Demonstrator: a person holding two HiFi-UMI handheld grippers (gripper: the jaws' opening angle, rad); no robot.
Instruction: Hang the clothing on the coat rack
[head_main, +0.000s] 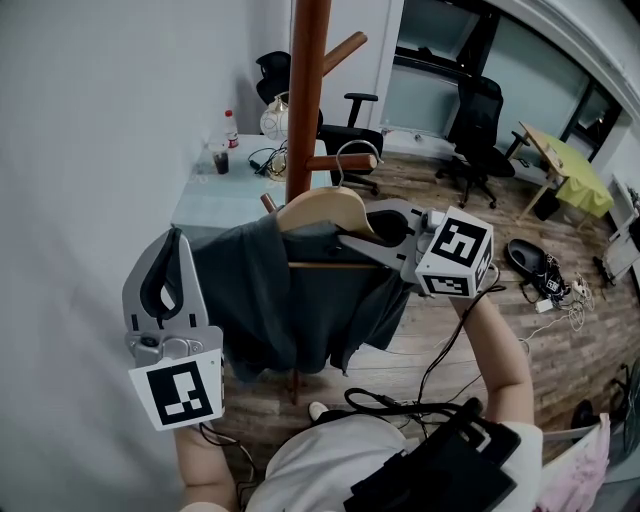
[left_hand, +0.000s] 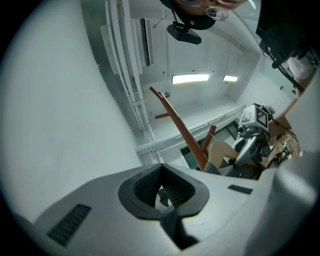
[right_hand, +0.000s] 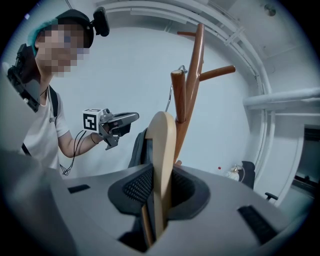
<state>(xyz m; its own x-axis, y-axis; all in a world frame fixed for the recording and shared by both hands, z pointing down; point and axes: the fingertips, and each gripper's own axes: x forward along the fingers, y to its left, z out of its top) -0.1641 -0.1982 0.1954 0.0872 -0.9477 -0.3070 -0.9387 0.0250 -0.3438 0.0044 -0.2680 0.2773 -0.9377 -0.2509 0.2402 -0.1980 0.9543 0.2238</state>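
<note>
A wooden hanger (head_main: 325, 208) carries a dark grey garment (head_main: 280, 295) in front of the brown coat rack pole (head_main: 305, 100). My right gripper (head_main: 372, 232) is shut on the hanger's right shoulder; in the right gripper view the wooden hanger (right_hand: 162, 150) stands edge-on between the pads of the right gripper (right_hand: 160, 195). The metal hook (head_main: 352, 150) sits at a side peg (head_main: 340, 162); I cannot tell whether it rests on it. My left gripper (head_main: 172, 245) points up beside the garment's left edge, shut, and nothing shows between the jaws of the left gripper (left_hand: 161, 192).
A white wall fills the left side. Behind the rack stands a glass table (head_main: 205, 205) with a bottle (head_main: 231, 128) and a cup (head_main: 220, 162). Office chairs (head_main: 478, 120) and a yellow-green table (head_main: 575, 170) stand further right. Cables (head_main: 560, 295) lie on the wooden floor.
</note>
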